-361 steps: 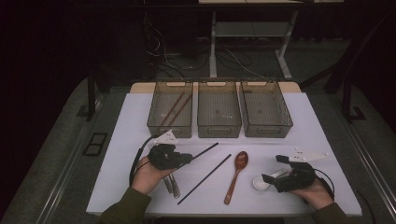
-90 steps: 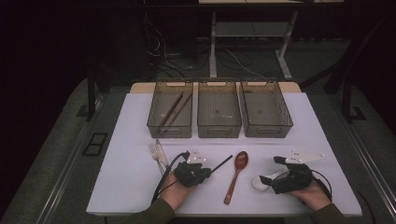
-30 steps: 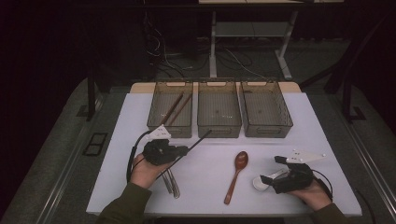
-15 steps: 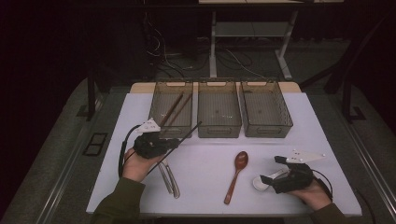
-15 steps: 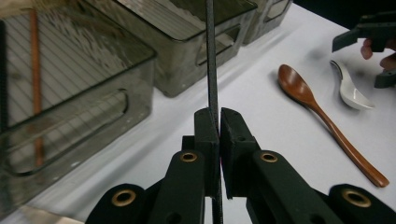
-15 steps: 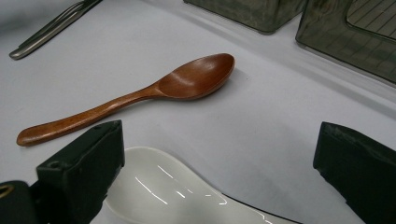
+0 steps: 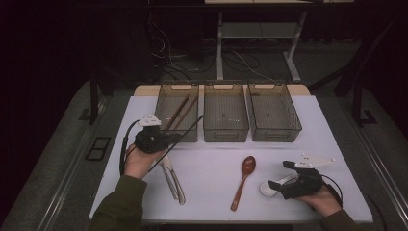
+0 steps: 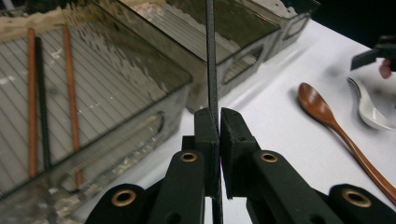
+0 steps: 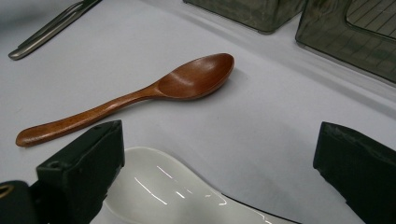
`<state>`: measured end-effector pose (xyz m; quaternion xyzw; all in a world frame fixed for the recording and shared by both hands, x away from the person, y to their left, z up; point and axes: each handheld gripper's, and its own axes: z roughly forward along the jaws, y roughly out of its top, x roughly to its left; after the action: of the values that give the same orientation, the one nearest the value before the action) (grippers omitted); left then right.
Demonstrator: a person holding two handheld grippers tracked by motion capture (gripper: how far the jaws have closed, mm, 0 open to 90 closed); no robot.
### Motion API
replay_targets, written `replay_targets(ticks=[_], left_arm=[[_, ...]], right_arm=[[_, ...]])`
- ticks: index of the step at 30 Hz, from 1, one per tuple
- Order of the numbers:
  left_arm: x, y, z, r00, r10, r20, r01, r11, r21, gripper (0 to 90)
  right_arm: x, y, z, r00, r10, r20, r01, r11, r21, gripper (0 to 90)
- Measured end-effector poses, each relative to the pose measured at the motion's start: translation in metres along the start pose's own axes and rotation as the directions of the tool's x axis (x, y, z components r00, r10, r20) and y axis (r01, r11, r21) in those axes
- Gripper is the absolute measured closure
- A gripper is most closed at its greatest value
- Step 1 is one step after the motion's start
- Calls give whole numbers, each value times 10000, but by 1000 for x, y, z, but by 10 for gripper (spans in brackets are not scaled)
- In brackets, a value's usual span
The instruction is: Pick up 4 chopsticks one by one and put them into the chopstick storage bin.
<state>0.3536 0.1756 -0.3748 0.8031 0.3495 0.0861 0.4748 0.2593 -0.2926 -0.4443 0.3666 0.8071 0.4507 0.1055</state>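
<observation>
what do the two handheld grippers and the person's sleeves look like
Both the left gripper and the right gripper are black, each with two blocky black jaws. In the left gripper view, brass-coloured rivets sit in the jaw links. Each carries a pale grey three-cornered plate on top and trails a black cable that loops by the hand. The person wears dark olive-green sleeves.
</observation>
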Motion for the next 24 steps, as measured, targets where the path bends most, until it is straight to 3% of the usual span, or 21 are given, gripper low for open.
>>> replay_targets(ticks=[12,24], left_arm=[[22,34,8,9985,-110,-532,95,9996,-279,855],[50,71,21,9930,-118,-1173,65,9990,-452,854]], right_arm=[[0,0,0,10000,15,4,-15,10000,11,18],[0,0,0,10000,44,10,-44,10000,-4,18]])
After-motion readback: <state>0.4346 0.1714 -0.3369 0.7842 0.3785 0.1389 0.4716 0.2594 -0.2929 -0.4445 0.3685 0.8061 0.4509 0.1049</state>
